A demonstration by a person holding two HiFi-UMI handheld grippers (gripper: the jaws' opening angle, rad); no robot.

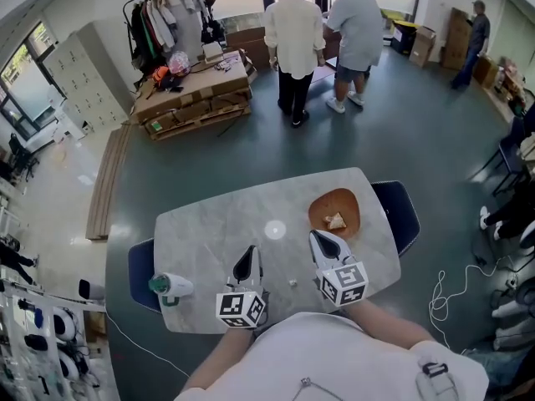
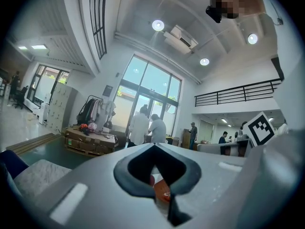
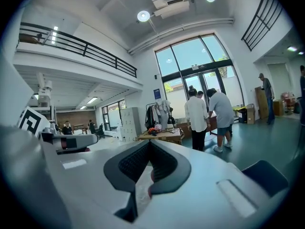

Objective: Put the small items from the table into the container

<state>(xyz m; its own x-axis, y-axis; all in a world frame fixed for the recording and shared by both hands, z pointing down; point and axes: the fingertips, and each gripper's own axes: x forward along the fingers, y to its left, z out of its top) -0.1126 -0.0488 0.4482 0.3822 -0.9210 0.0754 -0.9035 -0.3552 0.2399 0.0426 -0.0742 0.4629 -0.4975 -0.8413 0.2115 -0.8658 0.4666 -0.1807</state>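
closest to the lens, a pale shirt point(image 1: 334, 349) fills 6 o'clock of the head view, its lower part cut off by the frame. just above it the left gripper point(image 1: 248, 256) and the right gripper point(image 1: 318, 237) are held over the near edge of a table point(image 1: 209, 224), each fitted with a cube of square black-and-white markers.

in the left gripper view the dark ribbed pads point(image 2: 125, 174) are pressed together at their tips and nothing is pinched. through the slit below them only a sliver of orange is glimpsed. in the right gripper view the jaws are likewise pressed together and empty, and a small reddish patch in the gap cannot be identified.

the table is a rounded slab with a grey, marbled, glossy top. at 2 o'clock on it an orange-brown container point(image 1: 322, 207), shallow and rounded-square, is seen, with a small pale piece point(image 1: 336, 221) inside whose kind cannot be made out. at 6 o'clock, between the two grippers and touched by neither, a tiny white item point(image 1: 292, 283) is seen on the tabletop, too small to name. at 8 o'clock a white bottle-like object point(image 1: 170, 286) with a green end is placed at the edge. a blue chair point(image 1: 405, 211) at 3 o'clock is half hidden by the table.
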